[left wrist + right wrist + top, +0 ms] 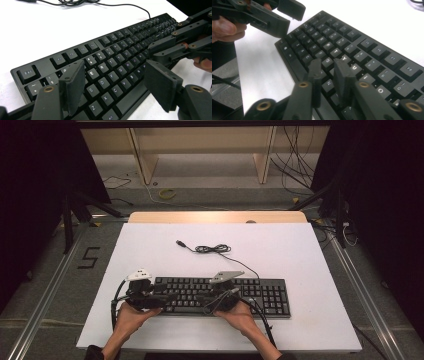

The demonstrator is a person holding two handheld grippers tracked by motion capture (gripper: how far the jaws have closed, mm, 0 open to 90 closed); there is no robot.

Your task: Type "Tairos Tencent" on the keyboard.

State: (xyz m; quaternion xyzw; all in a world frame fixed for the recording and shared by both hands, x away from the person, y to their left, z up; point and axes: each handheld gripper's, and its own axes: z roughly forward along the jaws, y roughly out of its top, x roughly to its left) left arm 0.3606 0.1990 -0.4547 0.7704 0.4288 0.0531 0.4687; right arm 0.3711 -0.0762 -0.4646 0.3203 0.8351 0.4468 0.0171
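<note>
A black keyboard lies across the near part of the white table. Its cable is coiled behind it and ends in a loose USB plug. My left gripper hovers over the keyboard's left end. In the left gripper view the left gripper is open wide above the S, D, X and C keys, with nothing between the pads. My right gripper points left over the middle keys. In its own view the right gripper has its jaws drawn almost together above the G and H keys, holding nothing.
The two grippers face each other, with the right gripper close ahead of the left. Bare white table lies beyond the keyboard and to its right. Past the table's wooden far edge are loose floor cables and shelf legs.
</note>
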